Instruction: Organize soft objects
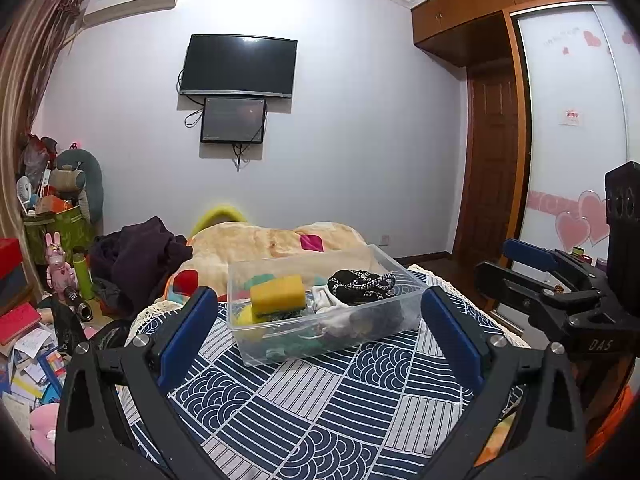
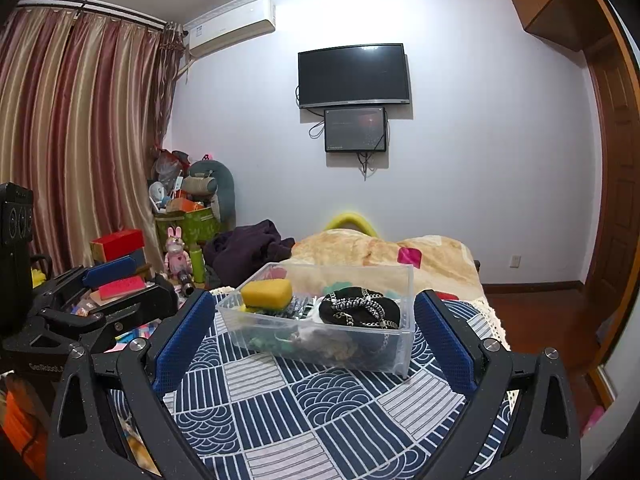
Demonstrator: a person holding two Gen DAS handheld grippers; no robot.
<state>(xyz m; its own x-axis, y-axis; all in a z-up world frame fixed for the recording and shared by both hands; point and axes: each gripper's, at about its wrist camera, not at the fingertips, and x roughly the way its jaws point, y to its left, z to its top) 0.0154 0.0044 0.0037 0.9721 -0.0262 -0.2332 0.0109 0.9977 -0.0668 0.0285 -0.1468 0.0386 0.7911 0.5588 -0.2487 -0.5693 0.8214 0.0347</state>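
A clear plastic bin [image 1: 280, 340] [image 2: 404, 356] stands on the blue-and-white patterned bedspread [image 1: 320, 400] [image 2: 300, 408]. Inside lie a yellow sponge [image 1: 278, 294] [image 2: 267, 292], a black item with a silver-and-black cord [image 1: 360, 286] [image 2: 360, 308], and white, green and grey soft pieces low in the bin. My left gripper [image 1: 320, 328] is open and empty, just in front of the bin. My right gripper [image 2: 314, 328] is open and empty, also in front of it. Each gripper shows at the edge of the other's view, the right one [image 1: 552, 280] and the left one [image 2: 92, 292].
A beige blanket [image 1: 272, 240] [image 2: 360, 248] and a dark purple garment [image 1: 136, 256] [image 2: 248, 248] lie beyond the bin. Cluttered boxes, books and toys [image 1: 36, 320] [image 2: 120, 260] fill the left side. A wardrobe [image 1: 580, 120] and wooden floor [image 2: 540, 312] are on the right.
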